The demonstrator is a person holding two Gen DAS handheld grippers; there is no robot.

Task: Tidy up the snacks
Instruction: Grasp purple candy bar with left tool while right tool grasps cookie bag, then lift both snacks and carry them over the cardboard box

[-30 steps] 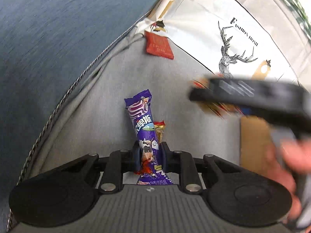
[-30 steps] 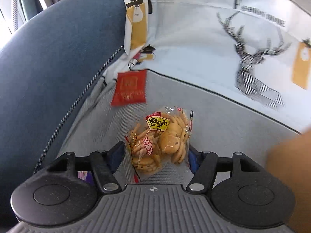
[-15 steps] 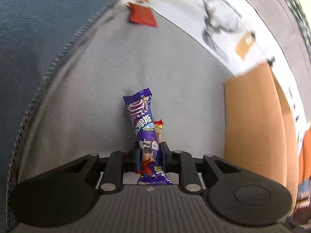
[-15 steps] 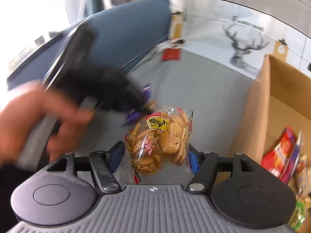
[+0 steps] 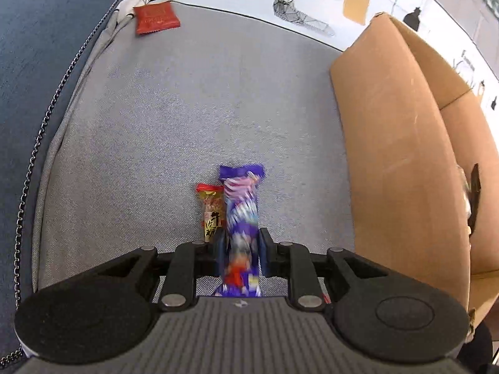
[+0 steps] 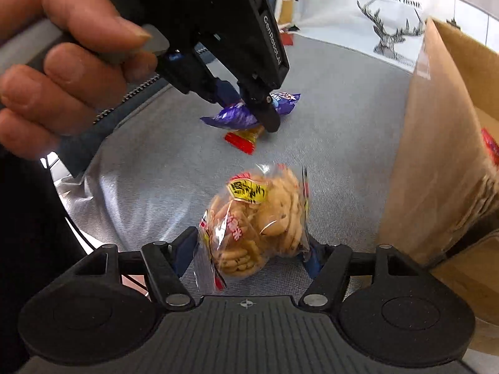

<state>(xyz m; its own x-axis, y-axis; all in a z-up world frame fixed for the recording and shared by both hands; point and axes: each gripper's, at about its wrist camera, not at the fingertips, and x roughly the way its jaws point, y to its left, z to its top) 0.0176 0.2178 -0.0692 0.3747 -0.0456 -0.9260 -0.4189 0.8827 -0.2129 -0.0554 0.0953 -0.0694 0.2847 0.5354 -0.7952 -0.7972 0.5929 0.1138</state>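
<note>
In the left wrist view, the left gripper (image 5: 240,254) is clenched on a long purple foil-wrapped snack bar (image 5: 241,218), which stands straight out toward twelve o'clock between the two pads, its print blurred. Tucked against the bar's nine o'clock side is a small red-and-gold candy stick wrapper (image 5: 211,210); whether the pads pinch it too or it only hangs beside the bar I cannot tell. Below lies the grey woven sofa cushion (image 5: 187,109). At eleven o'clock, well apart, a flat red square sachet (image 5: 157,17) rests at the cushion's far edge, beside the dark blue armrest (image 5: 40,31). At two to three o'clock an open brown cardboard box (image 5: 402,143) stands on the cushion, with a white deer-print cloth (image 5: 299,3) behind at twelve o'clock. In the right wrist view, the right gripper (image 6: 249,251) grasps a clear plastic bag of round golden biscuits (image 6: 259,218) across its lower half, held above the grey cushion. At ten o'clock the person's left hand (image 6: 59,59) grips the other tool, whose fingers hold the purple bar (image 6: 246,113) at twelve o'clock, the red-and-gold wrapper (image 6: 241,138) hanging just beneath it. The cardboard box (image 6: 436,155) fills three o'clock.
</note>
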